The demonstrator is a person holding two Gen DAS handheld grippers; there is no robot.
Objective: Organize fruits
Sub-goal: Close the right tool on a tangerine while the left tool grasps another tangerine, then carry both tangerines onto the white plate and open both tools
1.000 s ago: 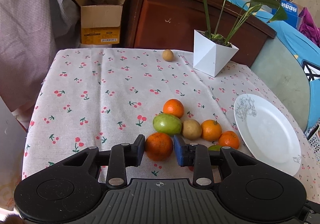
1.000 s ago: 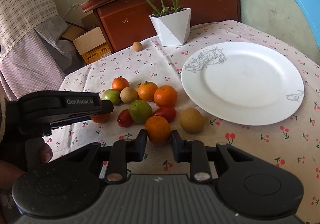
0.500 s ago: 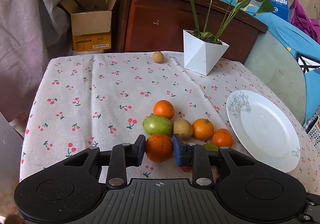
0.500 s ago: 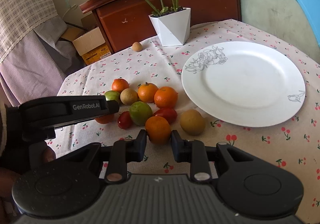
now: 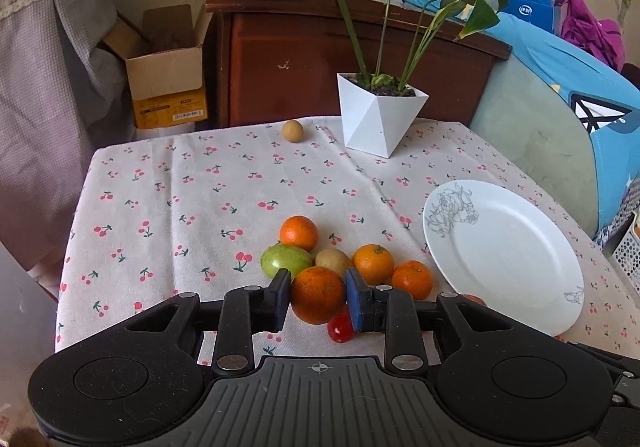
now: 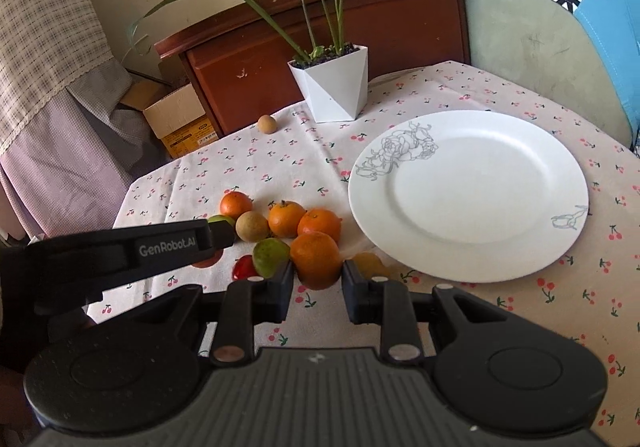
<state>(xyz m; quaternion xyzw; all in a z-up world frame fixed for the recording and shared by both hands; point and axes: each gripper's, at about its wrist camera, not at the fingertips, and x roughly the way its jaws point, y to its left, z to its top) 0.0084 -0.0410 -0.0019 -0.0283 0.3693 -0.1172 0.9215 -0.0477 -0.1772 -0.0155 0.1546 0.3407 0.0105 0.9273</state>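
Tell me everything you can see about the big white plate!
The white plate is round, glossy and looks ceramic, with a wide rim. Grey line-drawn flowers decorate one edge, and a smaller grey sketch sits on the opposite edge. It lies flat on the cherry-print tablecloth, and nothing is on it. The pile of fruit sits just beside it, and neither gripper touches it.

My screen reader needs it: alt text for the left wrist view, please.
The left gripper grips an orange between its fingers. More fruits lie just beyond on the cherry-print cloth, with an empty white plate to the right.
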